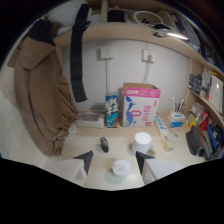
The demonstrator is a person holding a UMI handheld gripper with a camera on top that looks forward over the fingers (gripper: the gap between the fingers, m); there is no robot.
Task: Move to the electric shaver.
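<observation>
A small dark electric shaver (104, 144) lies on the light wooden desk (120, 137), just beyond my left fingertip and a little to its right. My gripper (114, 157) hovers above the desk with its two dark fingertips (85, 158) apart and nothing held. A round white lid-like object (119, 168) sits on the desk between the fingers, free of both.
A white cylindrical container (142, 142) stands beyond my right finger. At the back stand a blue carton (112, 111) and a pink and white box (140, 105). A brown coat (40, 95) hangs beside the desk. Shelves with clutter (202, 125) line the other side.
</observation>
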